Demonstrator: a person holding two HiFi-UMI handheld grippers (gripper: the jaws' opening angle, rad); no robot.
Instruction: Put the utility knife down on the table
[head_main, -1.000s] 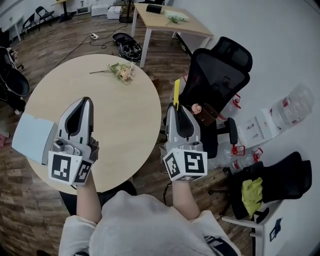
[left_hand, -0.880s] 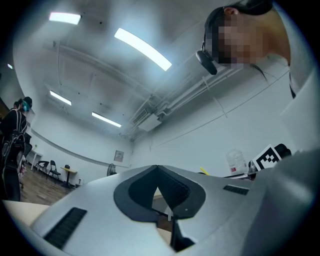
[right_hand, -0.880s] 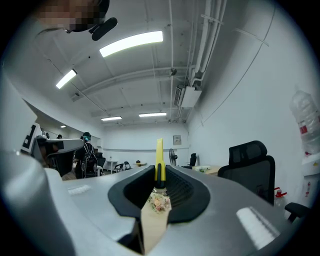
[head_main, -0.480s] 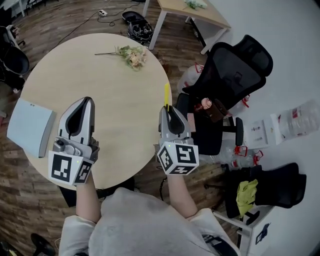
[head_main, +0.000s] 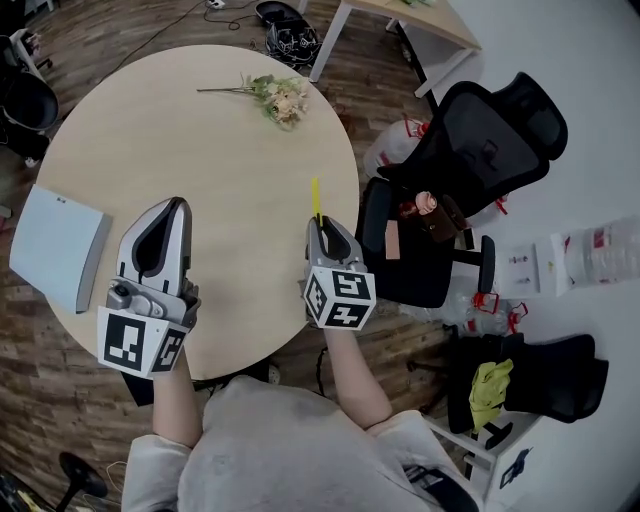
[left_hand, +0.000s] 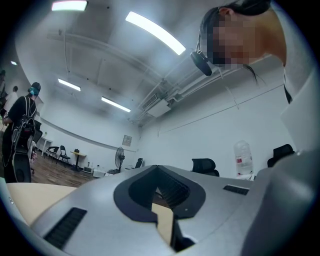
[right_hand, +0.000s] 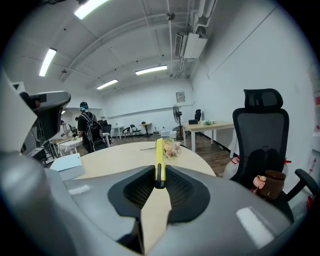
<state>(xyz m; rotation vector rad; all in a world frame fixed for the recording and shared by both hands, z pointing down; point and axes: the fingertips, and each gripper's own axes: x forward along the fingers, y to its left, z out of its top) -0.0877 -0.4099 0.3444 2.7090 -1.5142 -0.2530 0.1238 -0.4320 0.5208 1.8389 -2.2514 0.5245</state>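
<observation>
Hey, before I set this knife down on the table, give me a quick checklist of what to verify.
1. Right tongs clamped on utility knife: ok.
2. Knife is over the table, not past its edge: ok.
3. Tabletop just ahead of the knife is bare: ok.
4. Flowers well away from the drop spot: ok.
5. Knife's height above the tabletop: cannot tell.
6. Left tongs shut, holding nothing: ok.

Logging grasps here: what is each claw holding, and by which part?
The right claw grips the yellow utility knife by its near end; the rest sticks out ahead. The left claw is shut on nothing.
</observation>
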